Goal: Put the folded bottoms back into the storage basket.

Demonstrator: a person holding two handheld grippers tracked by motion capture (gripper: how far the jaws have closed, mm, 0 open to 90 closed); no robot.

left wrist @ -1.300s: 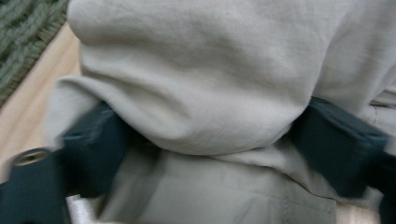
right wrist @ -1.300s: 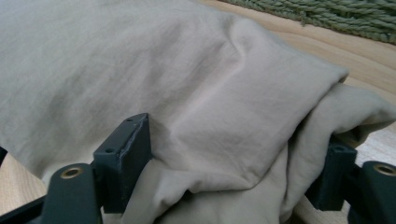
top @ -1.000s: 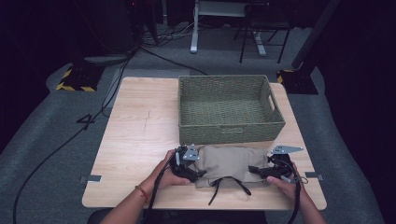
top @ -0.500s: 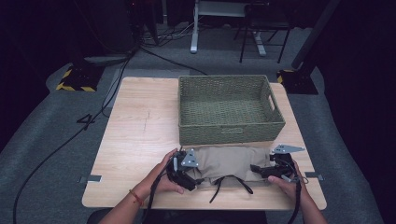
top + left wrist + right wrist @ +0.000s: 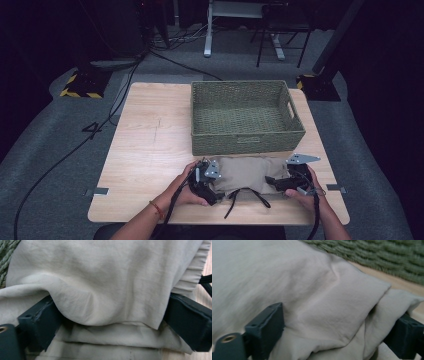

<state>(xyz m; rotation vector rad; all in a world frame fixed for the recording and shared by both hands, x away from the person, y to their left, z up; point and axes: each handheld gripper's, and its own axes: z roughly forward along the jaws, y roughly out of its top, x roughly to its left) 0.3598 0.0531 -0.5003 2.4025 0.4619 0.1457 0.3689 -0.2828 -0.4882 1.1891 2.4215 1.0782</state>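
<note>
— Along the near edge of the table [image 5: 145, 150], what lay there in the high view?

— A folded beige cloth [image 5: 247, 172] with a black drawstring [image 5: 245, 196] trailing toward that edge, just in front of the green woven basket [image 5: 245, 117]. The left gripper [image 5: 207, 181] sat at the cloth's left end, the right gripper [image 5: 282, 182] at its right end, each in a hand.

— And the left gripper view?

— The cloth [image 5: 107, 282] looked soft and creased, stacked in several layers, with a gathered hem and a bit of black cord at the right. The jaws stood wide on either side of a bulging fold and had just been opening, the cloth lying between them.

— The right gripper view?

— Again pale folded cloth [image 5: 312, 297], its corner layers overlapping, the basket [image 5: 387, 255] just behind. The jaws stood wide apart with the fold between them; whether the pads pressed on it I could not tell.
</note>
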